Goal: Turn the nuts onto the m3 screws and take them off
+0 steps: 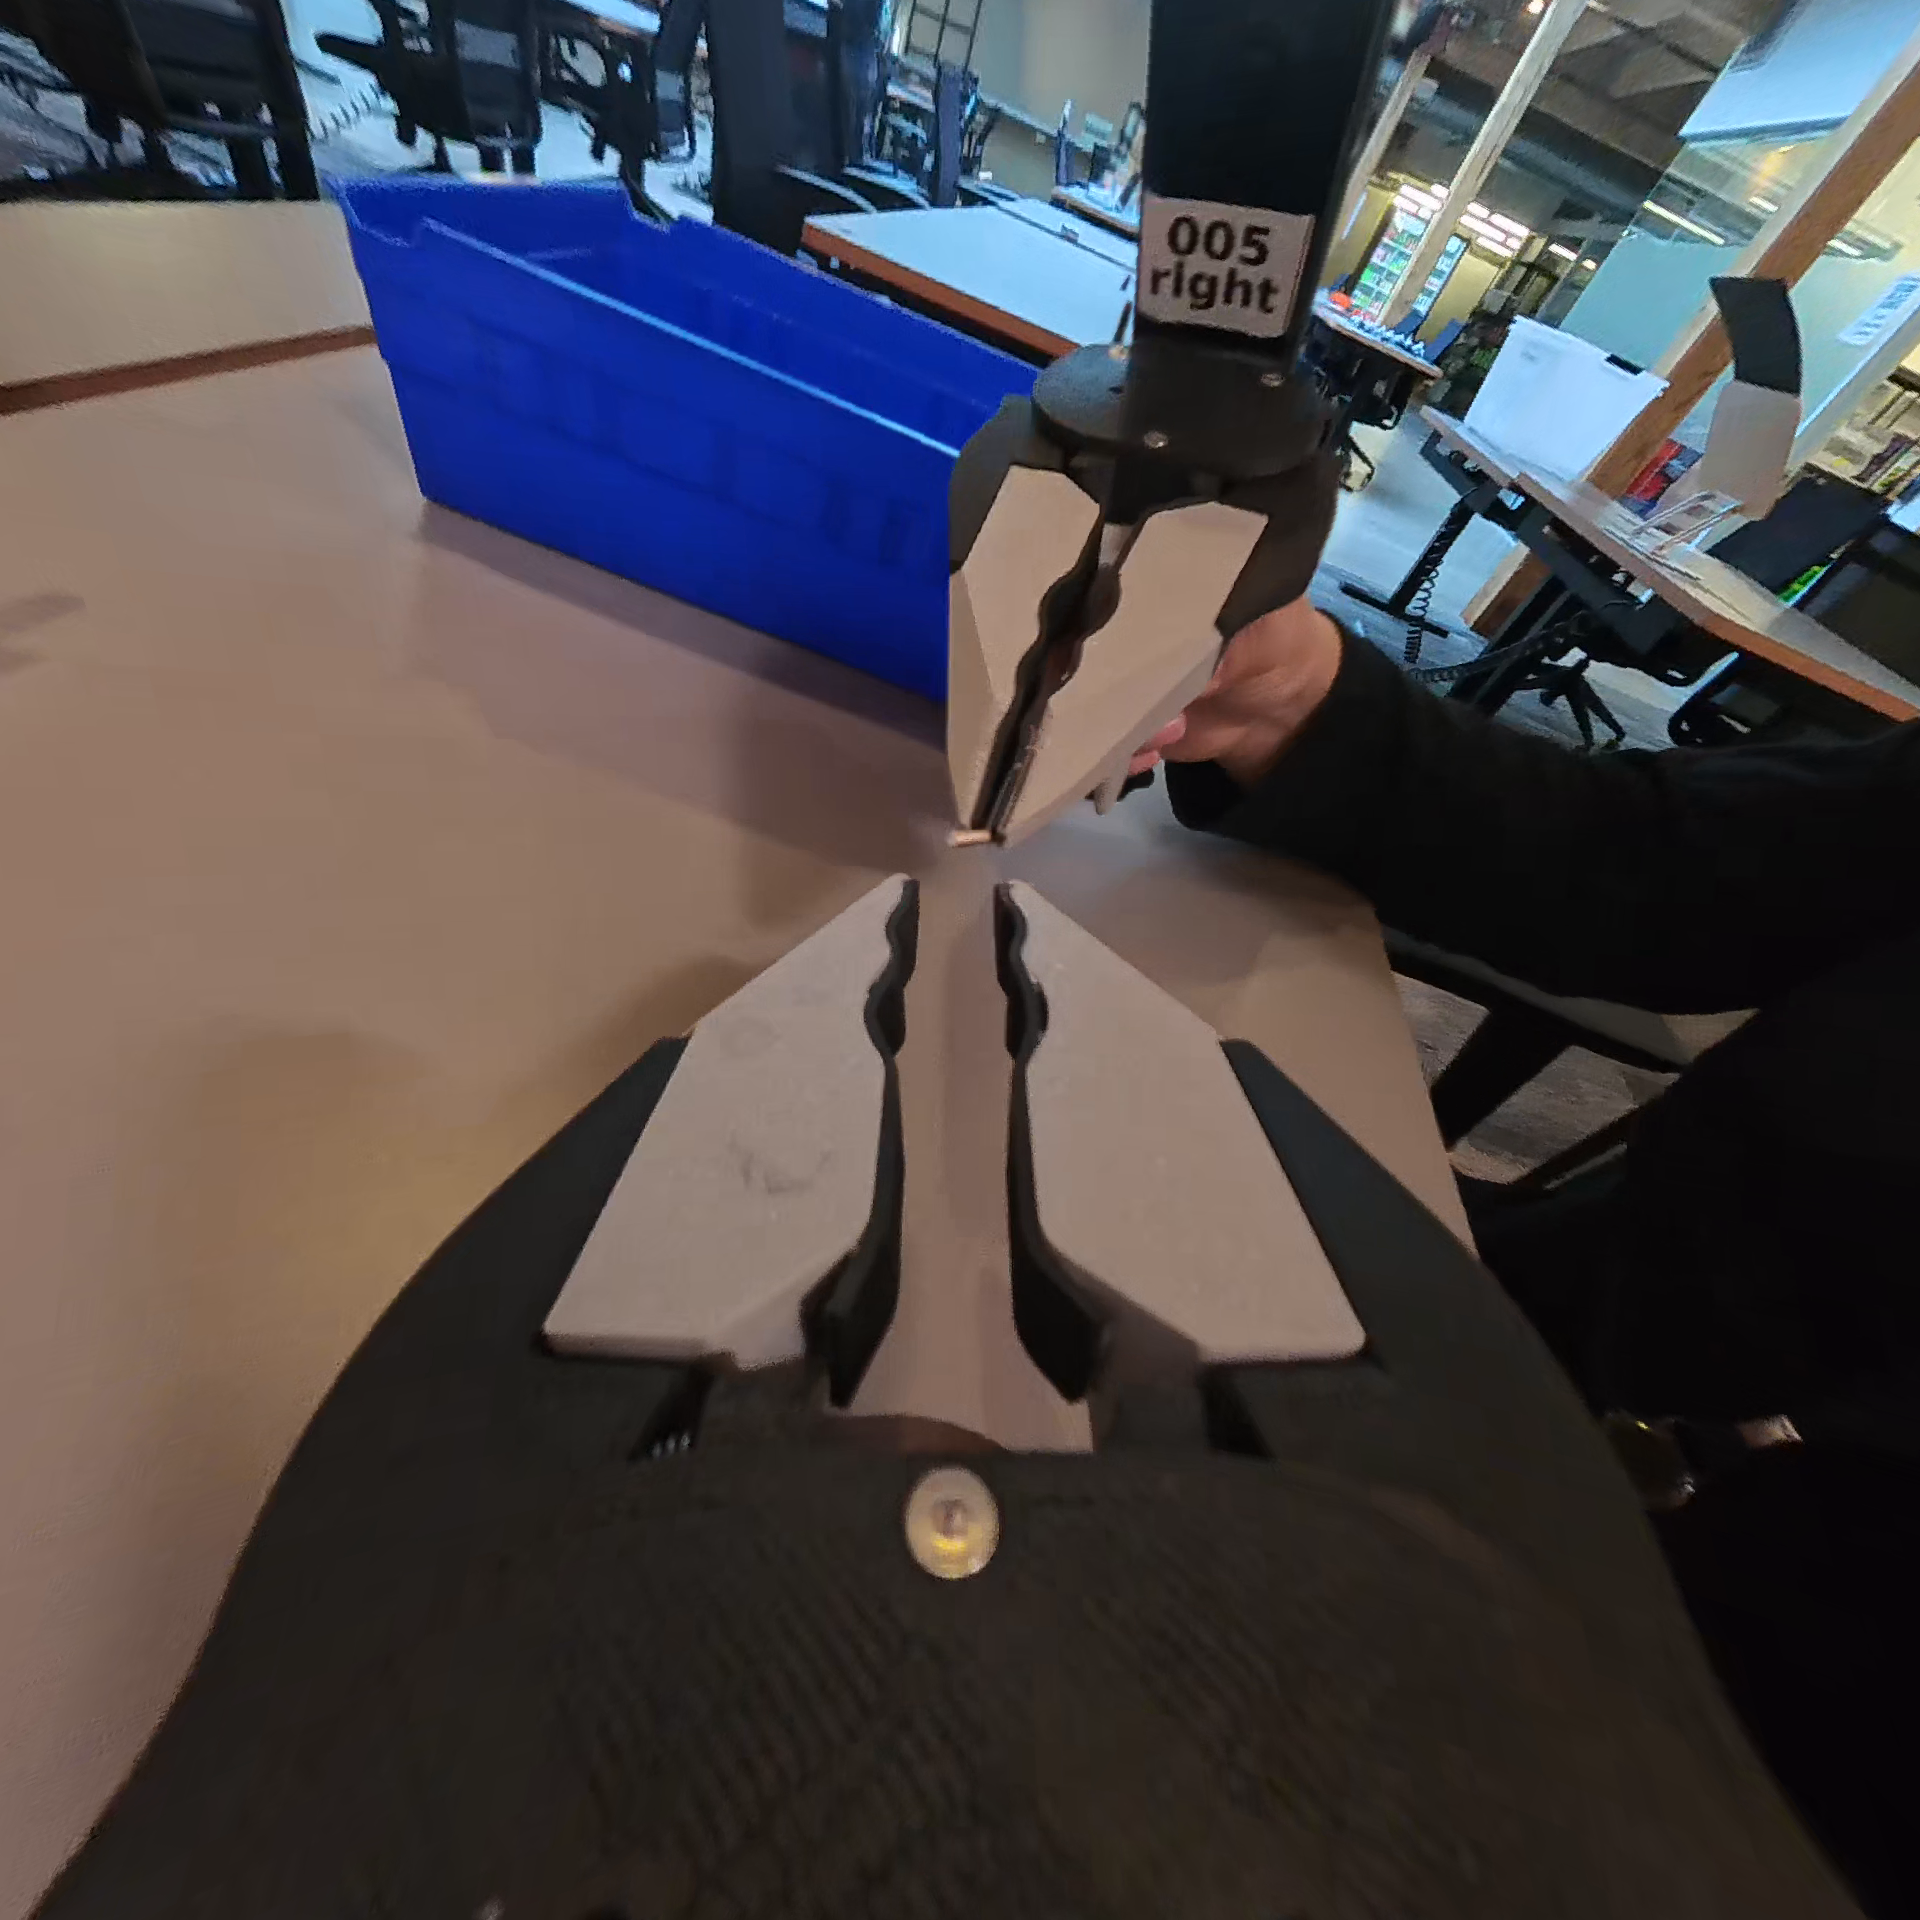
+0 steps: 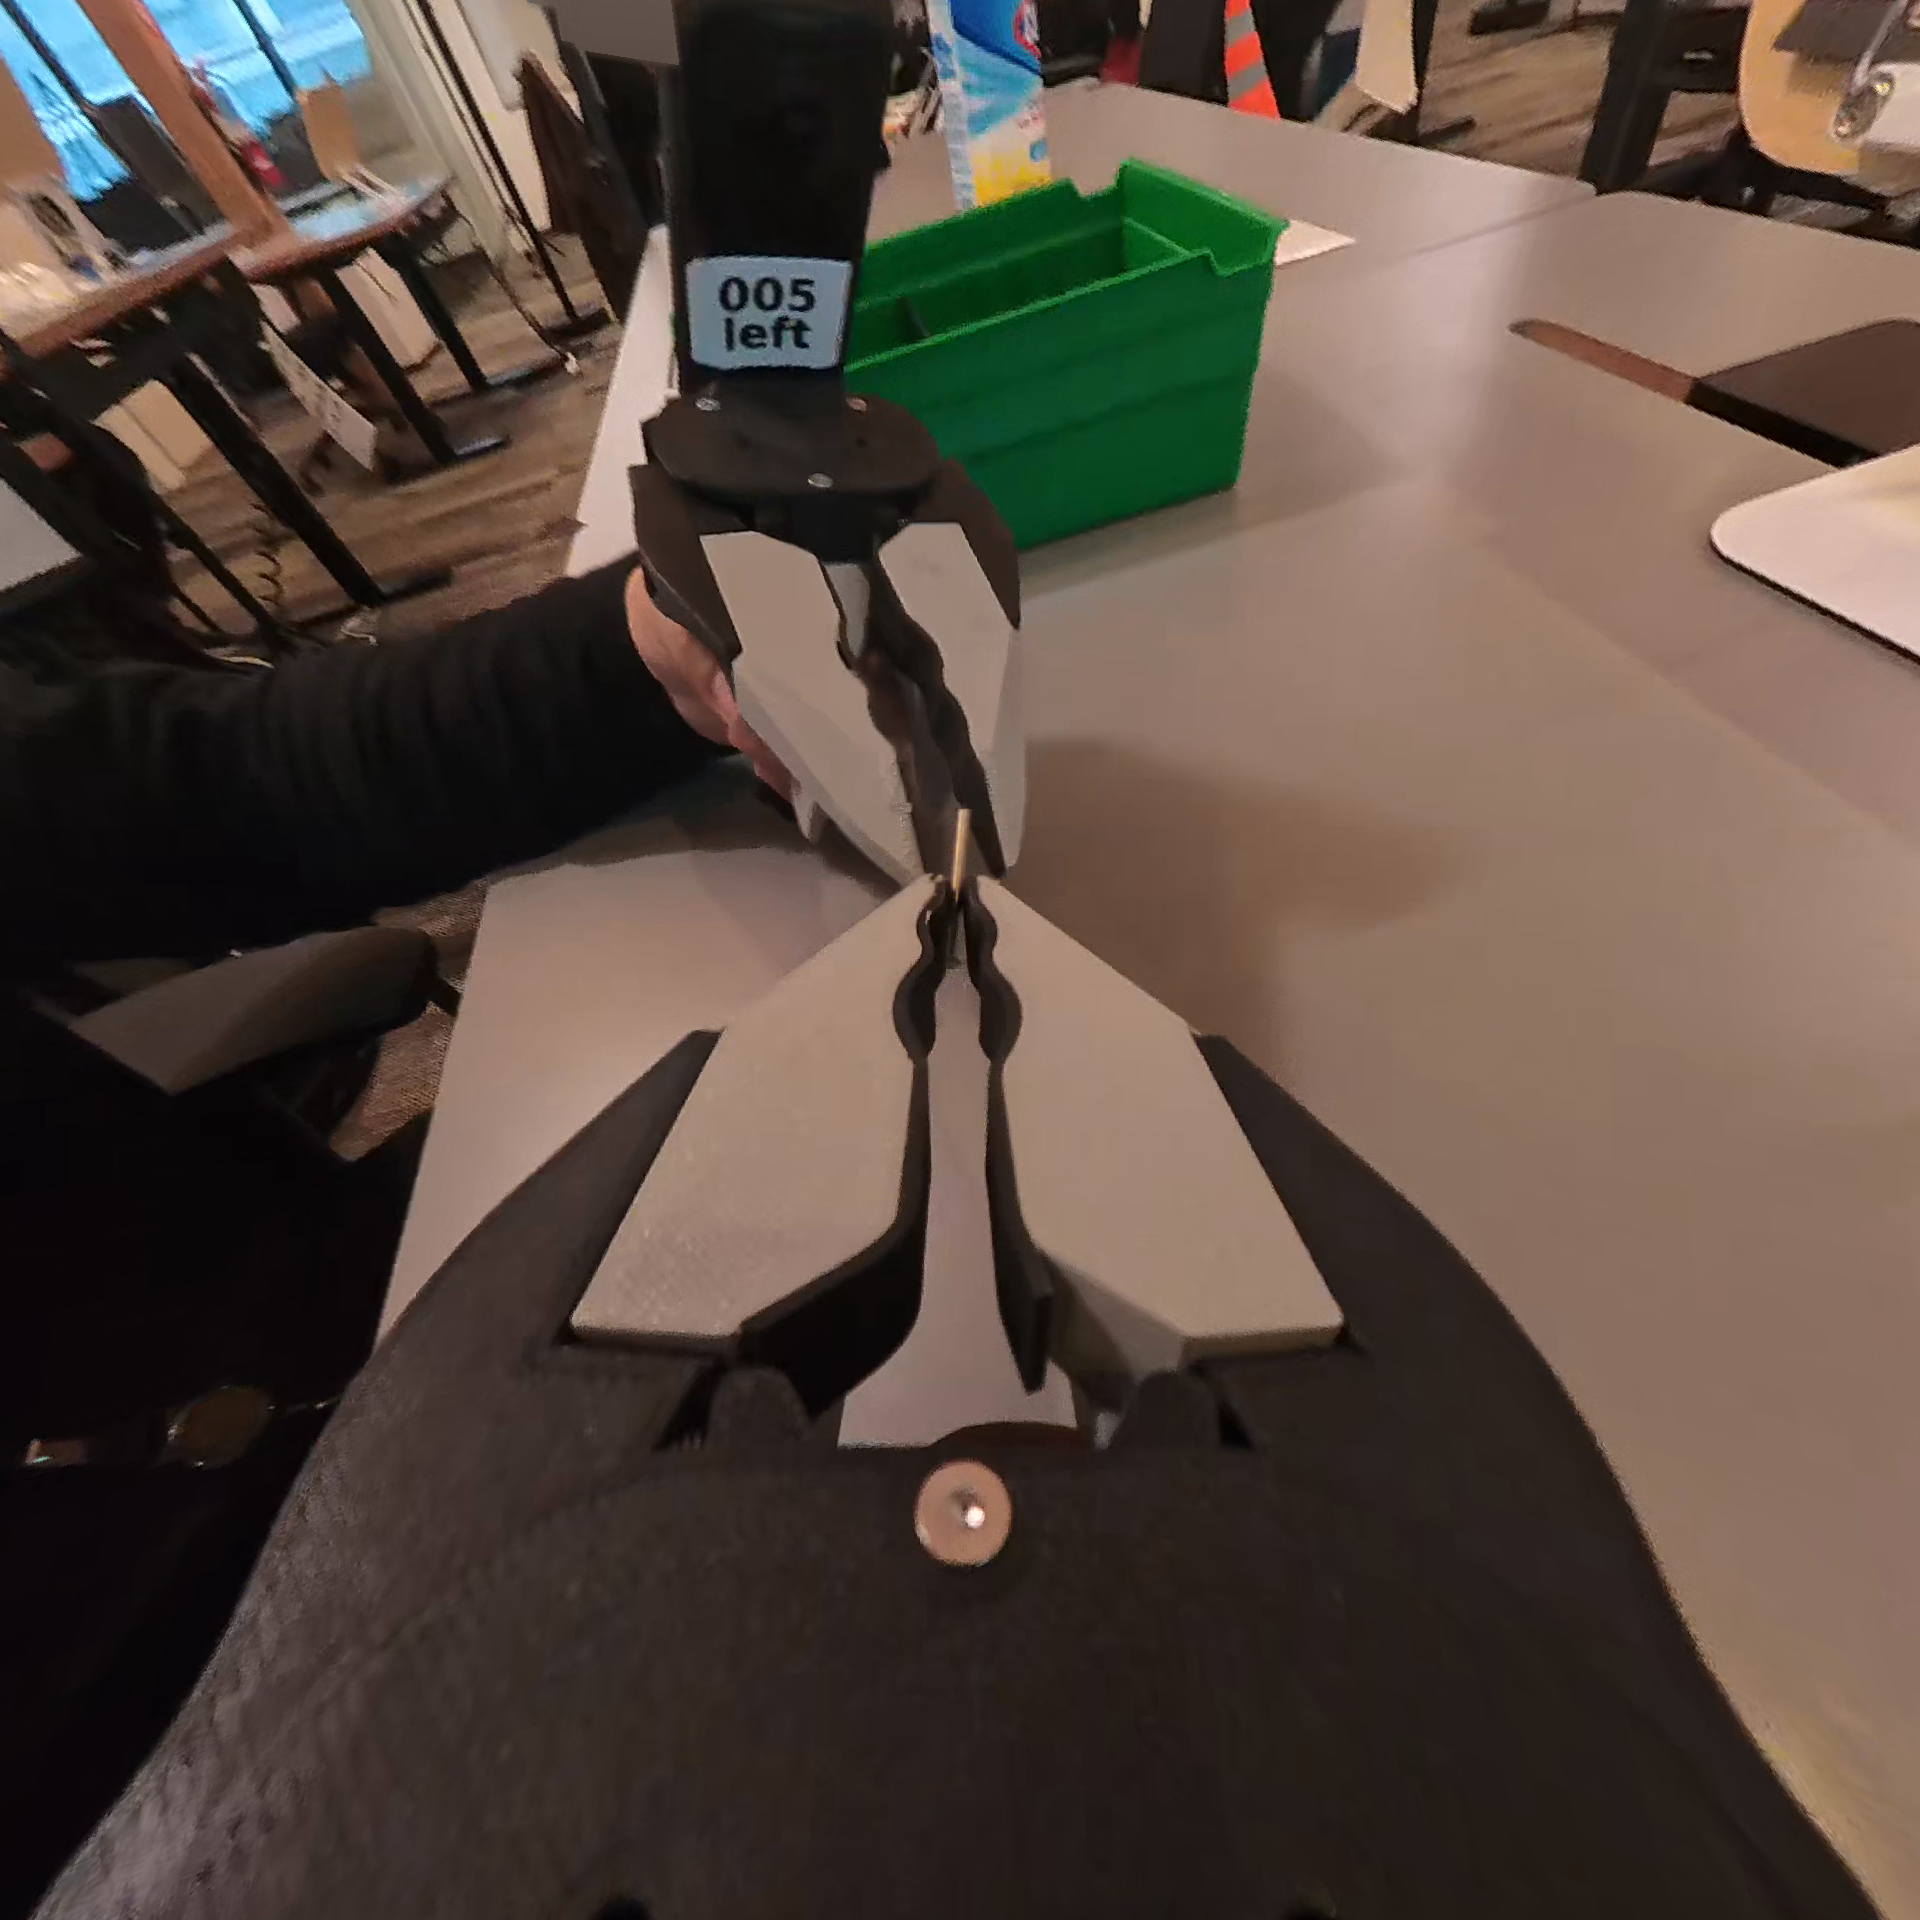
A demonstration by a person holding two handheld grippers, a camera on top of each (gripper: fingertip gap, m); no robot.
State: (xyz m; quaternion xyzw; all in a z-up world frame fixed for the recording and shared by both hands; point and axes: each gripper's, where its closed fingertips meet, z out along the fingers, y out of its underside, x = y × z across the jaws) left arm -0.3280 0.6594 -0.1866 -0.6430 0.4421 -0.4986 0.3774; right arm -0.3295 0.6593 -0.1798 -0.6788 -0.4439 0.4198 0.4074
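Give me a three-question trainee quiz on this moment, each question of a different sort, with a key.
1. True or false: the left gripper is clamped on the screw.
2. Which one holds the screw? A: the left gripper. B: the right gripper. C: neither.
3. Fill in: in the right wrist view, the bin behind the left gripper is ____ in colour.
Key: 1 false, its fingers stand apart; 2 B; 3 green.
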